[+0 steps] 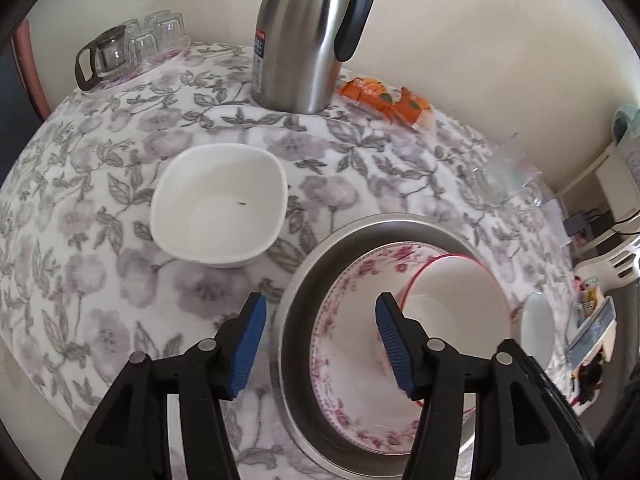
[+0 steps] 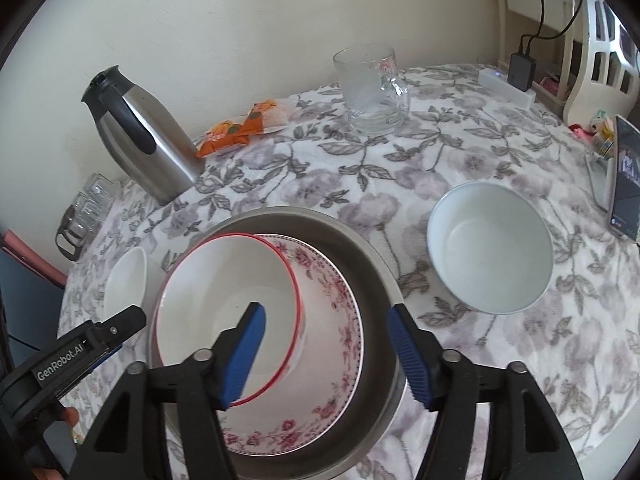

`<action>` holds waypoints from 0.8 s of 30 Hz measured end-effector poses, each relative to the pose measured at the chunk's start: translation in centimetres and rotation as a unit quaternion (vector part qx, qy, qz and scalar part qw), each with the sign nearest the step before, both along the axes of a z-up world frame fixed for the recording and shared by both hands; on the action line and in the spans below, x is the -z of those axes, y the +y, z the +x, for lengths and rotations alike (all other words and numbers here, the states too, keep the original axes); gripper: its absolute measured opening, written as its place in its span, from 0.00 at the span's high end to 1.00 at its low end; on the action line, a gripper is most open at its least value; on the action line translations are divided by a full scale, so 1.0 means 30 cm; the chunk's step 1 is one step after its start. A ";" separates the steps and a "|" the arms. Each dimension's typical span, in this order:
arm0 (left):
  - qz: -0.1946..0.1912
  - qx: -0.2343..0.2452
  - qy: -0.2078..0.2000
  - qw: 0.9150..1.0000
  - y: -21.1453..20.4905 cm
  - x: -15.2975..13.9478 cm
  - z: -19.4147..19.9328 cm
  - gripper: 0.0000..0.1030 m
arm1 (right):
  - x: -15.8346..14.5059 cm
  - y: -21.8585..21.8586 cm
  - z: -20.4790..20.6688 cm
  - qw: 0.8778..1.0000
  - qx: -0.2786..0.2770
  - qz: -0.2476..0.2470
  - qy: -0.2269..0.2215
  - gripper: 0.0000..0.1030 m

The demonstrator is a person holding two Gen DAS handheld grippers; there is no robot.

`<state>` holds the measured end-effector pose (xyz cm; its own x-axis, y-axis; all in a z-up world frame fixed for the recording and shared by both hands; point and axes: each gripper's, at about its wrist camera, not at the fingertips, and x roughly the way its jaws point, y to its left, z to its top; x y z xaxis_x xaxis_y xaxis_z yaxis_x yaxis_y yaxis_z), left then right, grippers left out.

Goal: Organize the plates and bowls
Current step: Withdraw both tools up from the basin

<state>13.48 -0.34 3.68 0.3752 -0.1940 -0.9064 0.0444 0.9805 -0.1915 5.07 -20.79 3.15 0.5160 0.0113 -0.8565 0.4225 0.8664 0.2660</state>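
A metal pan [image 1: 298,292] [image 2: 372,264] on the flowered cloth holds a pink-flowered bowl [image 1: 344,384] [image 2: 340,320]. Inside that bowl a red-rimmed white bowl [image 1: 452,292] [image 2: 224,292] leans tilted. My left gripper [image 1: 320,312] is open over the pan's left rim and the flowered bowl's edge, with its pads pressing on nothing. My right gripper [image 2: 326,316] is open too, one finger over the red-rimmed bowl and the other over the pan's right rim. A square white bowl [image 1: 220,204] [image 2: 126,280] sits left of the pan. A round white bowl [image 2: 490,248] [image 1: 538,324] sits to its right.
A steel thermos jug [image 1: 304,36] [image 2: 148,136] and orange snack packets [image 1: 388,100] stand by the wall. A glass mug [image 2: 372,88] is at the back, and a tray of glasses [image 1: 132,48] at the far left. A phone [image 2: 624,184] and a power strip [image 2: 508,80] lie at the right edge.
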 end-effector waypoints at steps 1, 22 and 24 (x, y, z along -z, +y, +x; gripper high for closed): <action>0.004 0.001 0.001 1.000 0.000 0.004 0.001 0.42 | 0.002 0.000 0.001 1.000 0.000 -0.003 0.003 0.26; 0.089 -0.021 -0.080 0.993 0.023 -0.033 -0.001 0.01 | -0.023 0.034 0.005 0.998 -0.024 -0.062 -0.004 0.00; 0.087 -0.024 -0.088 0.992 0.032 -0.049 -0.002 0.01 | -0.043 0.051 0.004 0.996 -0.025 -0.082 -0.011 0.00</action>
<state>13.43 0.62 5.15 0.5354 -0.0181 -0.8444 0.0153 0.9998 -0.0118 5.19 -19.27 4.45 0.5377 -0.1011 -0.8370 0.3730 0.9189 0.1287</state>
